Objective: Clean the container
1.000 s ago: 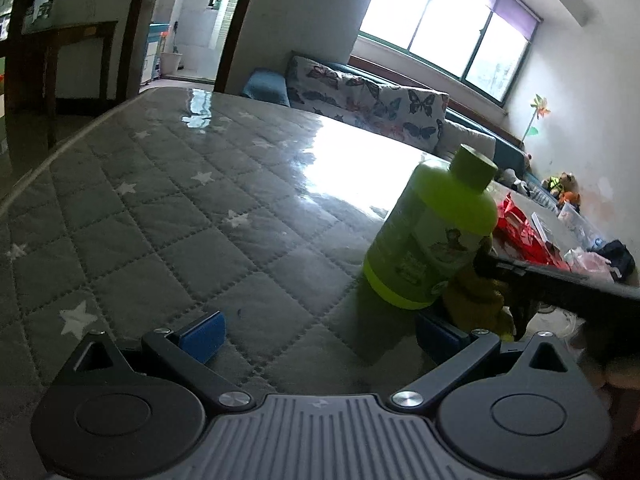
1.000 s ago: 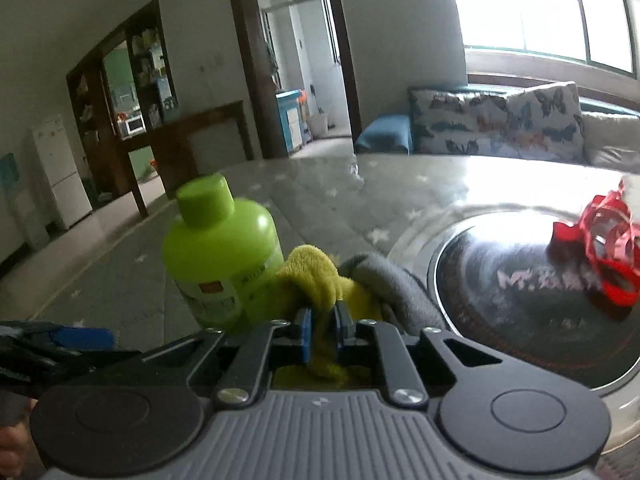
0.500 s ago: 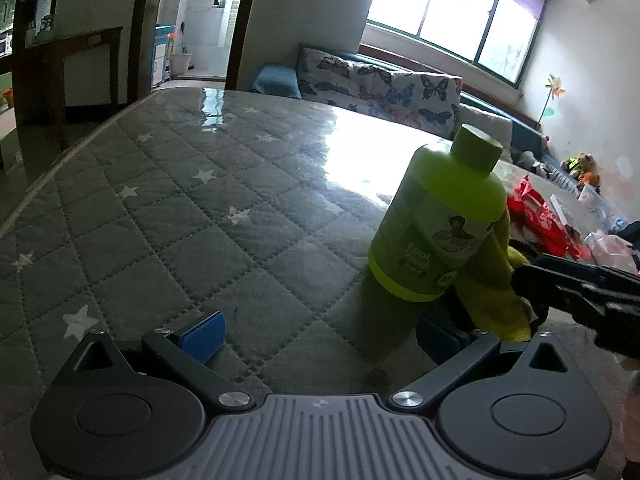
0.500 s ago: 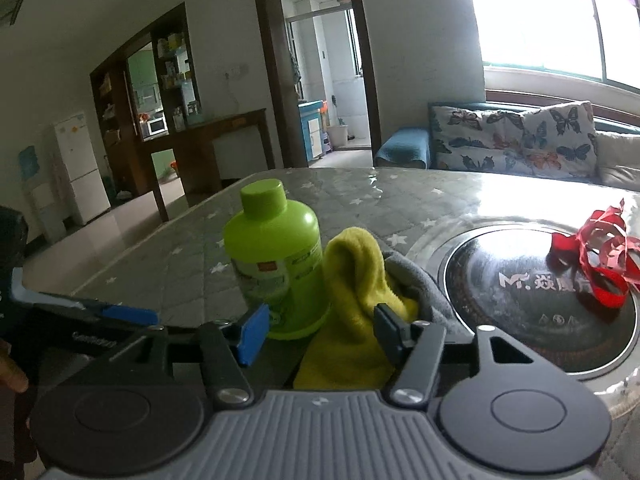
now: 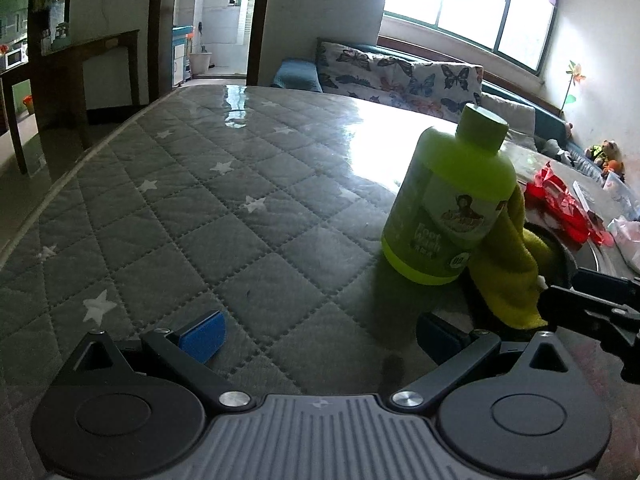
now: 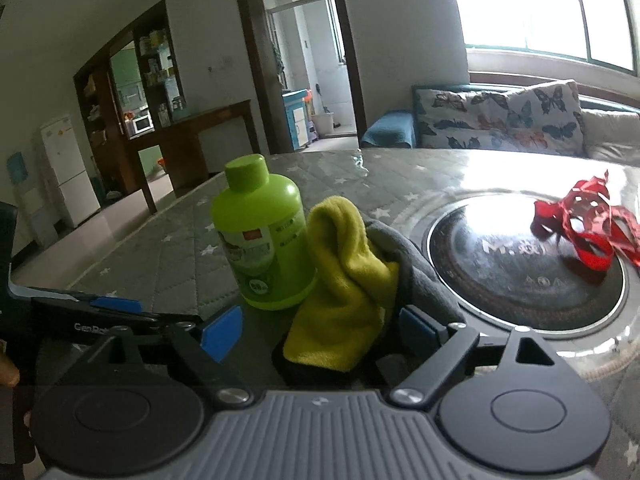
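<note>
1. The left tongs point(image 5: 320, 338) stand wide apart with nothing between their blue pads point(image 5: 202, 336), low over the quilted, star-patterned counter point(image 5: 192, 208).
2. Ahead and to the right of the left tongs, the lime-green bottle point(image 5: 448, 208) stands upright with its cap on; its label carries a small portrait and pale lettering too blurred to read surely.
3. A yellow cloth point(image 5: 508, 272) leans against the bottle's right side, just ahead of the left tongs' right pad.
4. The right tongs point(image 6: 320, 330) are also spread wide and grip nothing; the yellow cloth point(image 6: 344, 292) lies in a heap between their pads and just ahead of them. Whether a pad touches it cannot be told.
5. From the right tongs, the green bottle point(image 6: 262, 236) stands ahead and slightly left, touching the cloth.
6. A grey cloth point(image 6: 412, 264) is bunched behind and to the right of the yellow one.
7. Further right of the right tongs, a round black hob point(image 6: 520, 264) is set into the counter point(image 6: 168, 248), with a crumpled red wrapper point(image 6: 588, 224) lying on its far right part.
8. The left tongs' black frame point(image 6: 96, 316) shows at the left edge of the right wrist view, near the right tongs.
</note>
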A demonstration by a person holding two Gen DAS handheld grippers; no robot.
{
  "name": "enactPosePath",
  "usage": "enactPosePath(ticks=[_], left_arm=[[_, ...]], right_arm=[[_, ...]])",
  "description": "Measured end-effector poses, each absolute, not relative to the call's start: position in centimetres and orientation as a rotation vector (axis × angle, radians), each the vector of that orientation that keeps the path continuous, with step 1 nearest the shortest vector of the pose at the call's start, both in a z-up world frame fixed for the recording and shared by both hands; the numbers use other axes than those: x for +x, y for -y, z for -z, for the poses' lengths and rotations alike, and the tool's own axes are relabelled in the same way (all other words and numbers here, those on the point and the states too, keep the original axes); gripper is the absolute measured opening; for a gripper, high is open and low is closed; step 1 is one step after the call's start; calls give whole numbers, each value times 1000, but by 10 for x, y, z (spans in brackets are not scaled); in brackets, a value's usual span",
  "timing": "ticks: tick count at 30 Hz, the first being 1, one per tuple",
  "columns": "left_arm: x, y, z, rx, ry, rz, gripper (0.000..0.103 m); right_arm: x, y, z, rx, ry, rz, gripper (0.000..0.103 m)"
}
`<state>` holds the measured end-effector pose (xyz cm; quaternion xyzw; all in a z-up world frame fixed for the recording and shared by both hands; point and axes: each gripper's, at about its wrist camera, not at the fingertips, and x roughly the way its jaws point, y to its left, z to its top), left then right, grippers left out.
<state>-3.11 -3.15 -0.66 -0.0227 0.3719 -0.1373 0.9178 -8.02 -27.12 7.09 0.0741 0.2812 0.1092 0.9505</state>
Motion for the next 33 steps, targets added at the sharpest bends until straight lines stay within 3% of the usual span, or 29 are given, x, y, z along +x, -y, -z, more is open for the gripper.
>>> enactPosePath(ticks=[10,33], left_arm=[[-35,33,10,20,-766,232,103],[-37,34,13,71,-787,177,103]], right_arm=[[-88,278,-67,188,-587,-195,97],[-92,281,-57,221,-620,-159,103]])
